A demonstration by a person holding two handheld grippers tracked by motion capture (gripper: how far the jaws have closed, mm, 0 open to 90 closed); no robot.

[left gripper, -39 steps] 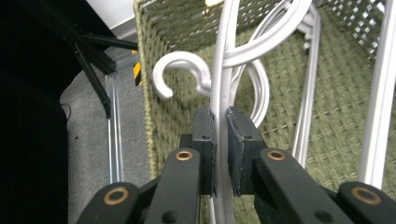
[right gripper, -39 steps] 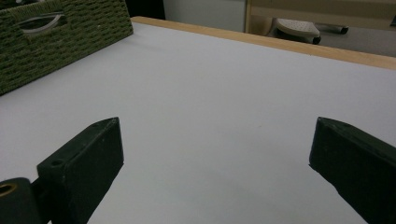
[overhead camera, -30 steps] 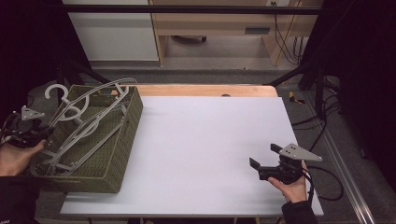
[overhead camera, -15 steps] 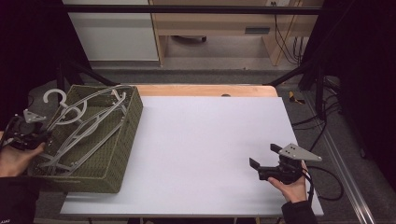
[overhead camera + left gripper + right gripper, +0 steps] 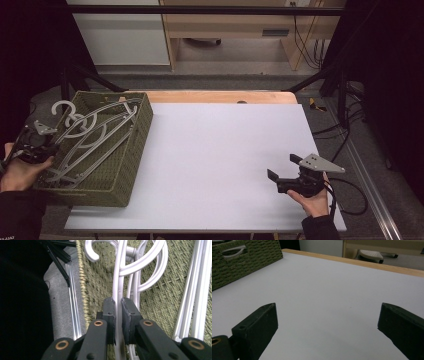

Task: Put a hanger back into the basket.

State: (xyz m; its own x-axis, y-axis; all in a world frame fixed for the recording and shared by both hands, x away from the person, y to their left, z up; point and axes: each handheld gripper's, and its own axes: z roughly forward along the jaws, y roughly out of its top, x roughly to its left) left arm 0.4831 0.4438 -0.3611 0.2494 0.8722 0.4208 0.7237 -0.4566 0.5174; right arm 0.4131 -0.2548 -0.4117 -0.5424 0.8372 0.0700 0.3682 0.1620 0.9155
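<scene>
In the high view, a woven green basket (image 5: pixel 131 165) sits on the white table (image 5: pixel 220 150) at its left edge, and a bundle of grey plastic hangers (image 5: pixel 95 137) lies slanted across the basket's open top, hooks toward the far left corner. The left gripper (image 5: pixel 42 145) is at the basket's left rim, over the lower end of the hangers, with the hand behind it just outside the basket. The right gripper (image 5: pixel 282 170) rests on the table well apart from the basket, near the table's right front corner, its jaws spread and pointing toward the basket with bare table between them

In the left gripper view, the two black pads (image 5: pixel 110 312) are clenched on one thin arm of a hanger (image 5: pixel 118 285), which runs straight up between them over the basket's weave (image 5: pixel 160 300); the other hangers lie just beside the right pad, untouched

In the right gripper view, the fingers (image 5: pixel 259 325) stand wide and released over the table (image 5: pixel 324 290), and the basket (image 5: pixel 244 262) is far off at the upper left
</scene>
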